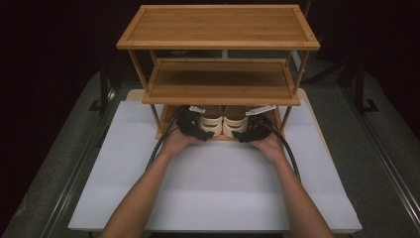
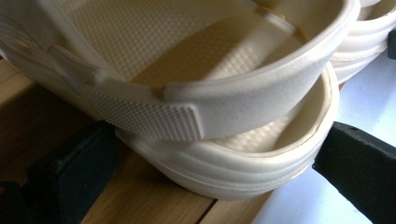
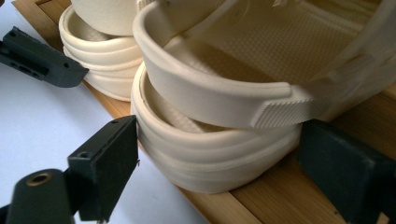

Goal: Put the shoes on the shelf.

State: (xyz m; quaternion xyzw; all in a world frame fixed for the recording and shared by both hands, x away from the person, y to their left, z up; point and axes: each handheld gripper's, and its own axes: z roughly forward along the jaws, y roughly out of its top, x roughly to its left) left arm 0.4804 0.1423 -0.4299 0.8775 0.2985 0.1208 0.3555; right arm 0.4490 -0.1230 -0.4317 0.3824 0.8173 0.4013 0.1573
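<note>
1. High view: wooden rack (image 1: pixel 218 29) with three shelves stands at 12 o'clock on the white bench (image 1: pixel 213 193). Two cream shoes sit side by side on its bottom shelf (image 1: pixel 171 115), heels facing the person: left shoe (image 1: pixel 212 124), right shoe (image 1: pixel 234 124).
2. High view: left tool (image 1: pixel 202 133) at the left shoe's heel, right tool (image 1: pixel 241 135) at the right shoe's heel. Forearms come in from 6 o'clock.
3. Left gripper view: left tool (image 2: pixel 210 163) wide, jaws at 8 and 4 o'clock either side of the left shoe (image 2: pixel 233 163) heel. Gaps show at both pads, no grip. Heel overhangs the shelf edge.
4. Right gripper view: right tool (image 3: pixel 224 163) wide around the right shoe (image 3: pixel 219 158) heel. Jaw at 8 o'clock is touching or just beside the sole, jaw at 4 o'clock is close; can't tell if they press. The other tool's jaw (image 3: pixel 42 58) at 10 o'clock.
</note>
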